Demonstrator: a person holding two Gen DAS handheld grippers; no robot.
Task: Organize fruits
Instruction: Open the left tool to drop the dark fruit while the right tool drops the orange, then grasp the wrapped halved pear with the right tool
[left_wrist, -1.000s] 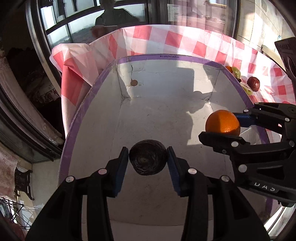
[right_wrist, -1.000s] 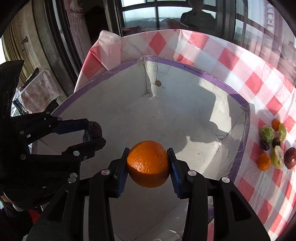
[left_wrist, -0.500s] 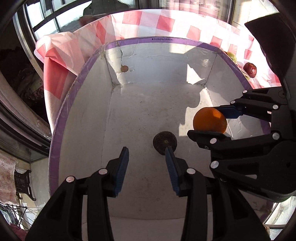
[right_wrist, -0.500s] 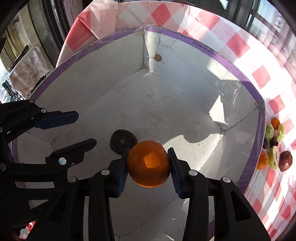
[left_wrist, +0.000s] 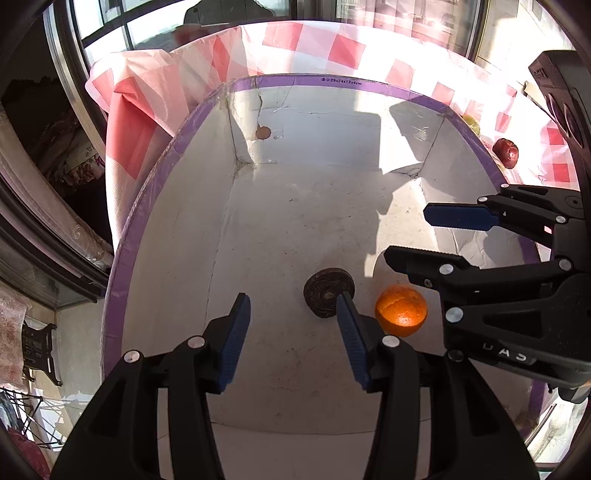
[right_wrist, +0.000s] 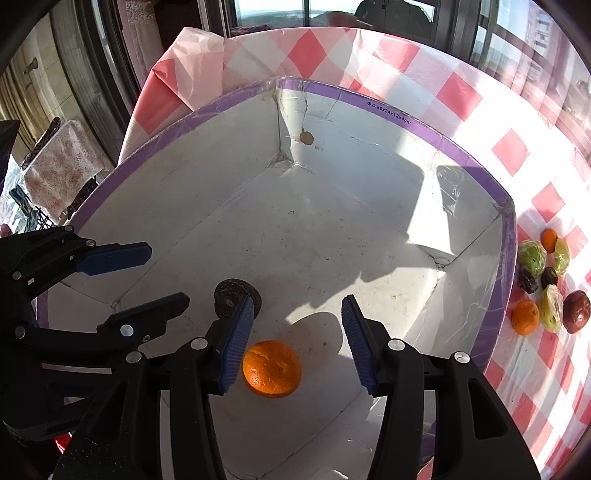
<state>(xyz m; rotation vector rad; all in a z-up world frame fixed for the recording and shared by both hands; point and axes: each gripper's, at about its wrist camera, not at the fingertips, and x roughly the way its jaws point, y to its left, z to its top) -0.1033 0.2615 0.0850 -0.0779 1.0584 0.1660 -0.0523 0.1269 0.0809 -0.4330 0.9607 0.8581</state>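
Observation:
An orange (right_wrist: 272, 368) lies on the floor of the white box with a purple rim (right_wrist: 424, 127), beside a dark wrinkled fruit (right_wrist: 232, 296). In the left wrist view the dark fruit (left_wrist: 327, 290) and the orange (left_wrist: 401, 309) rest side by side on the box floor. My left gripper (left_wrist: 291, 334) hovers above the floor, jaws opening, nothing between them. My right gripper (right_wrist: 297, 338) hangs over the orange, jaws opening, pads clear of it. Each gripper shows in the other's view: the right gripper (left_wrist: 417, 236) and the left gripper (right_wrist: 159, 275).
Several more fruits lie on the red-checked cloth (right_wrist: 458, 96) right of the box: a small orange (right_wrist: 525, 316), green wrapped fruits (right_wrist: 532, 256), a dark red one (right_wrist: 576, 311). A dark red fruit (left_wrist: 506, 152) shows past the box rim. Windows stand behind the table.
Both grippers let go: the dark fruit dropped from the left jaws to the box floor, then the orange fell from the right jaws beside it. Both pairs of jaws have widened.

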